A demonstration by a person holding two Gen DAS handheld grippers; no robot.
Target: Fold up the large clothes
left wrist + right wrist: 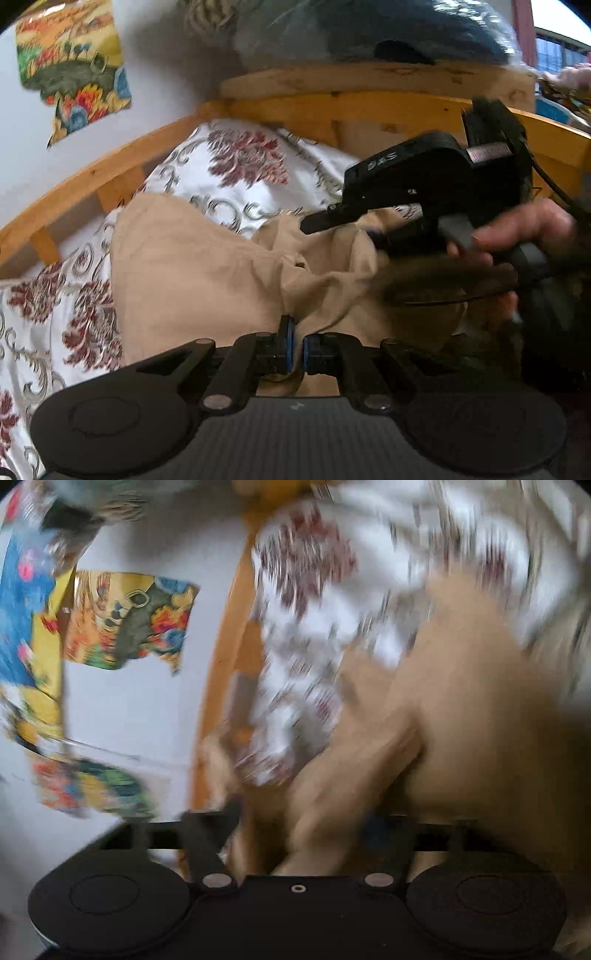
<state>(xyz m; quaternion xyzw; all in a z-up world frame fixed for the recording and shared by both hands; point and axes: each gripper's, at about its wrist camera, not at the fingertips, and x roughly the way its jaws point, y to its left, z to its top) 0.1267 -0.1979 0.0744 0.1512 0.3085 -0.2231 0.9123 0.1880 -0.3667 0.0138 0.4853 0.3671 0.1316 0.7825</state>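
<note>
A wooden-framed bed (122, 162) is filling the scene, covered by a white bedspread with dark red floral print (236, 162), and a large tan cotton garment (192, 266) is lying rumpled across it, reaching from the near edge toward the middle. A torn colourful poster (70, 70) is hanging on the pale wall at far left. The left gripper (295, 350) is pinching a bunched fold of the tan cloth at the near edge, its blue-padded fingers (287, 343) pressed together on the fabric. The right gripper (332, 221) is showing in the left camera at right, held in the person's right hand (517, 232), its tips reaching into the gathered cloth — but its own view is badly blurred, so I cannot tell whether it is clamped or apart. The garment is looking light, limp and thin; it will likely sag and crease wherever unsupported, so taking hold at corners or a hem — well apart — seems wisest.
</note>
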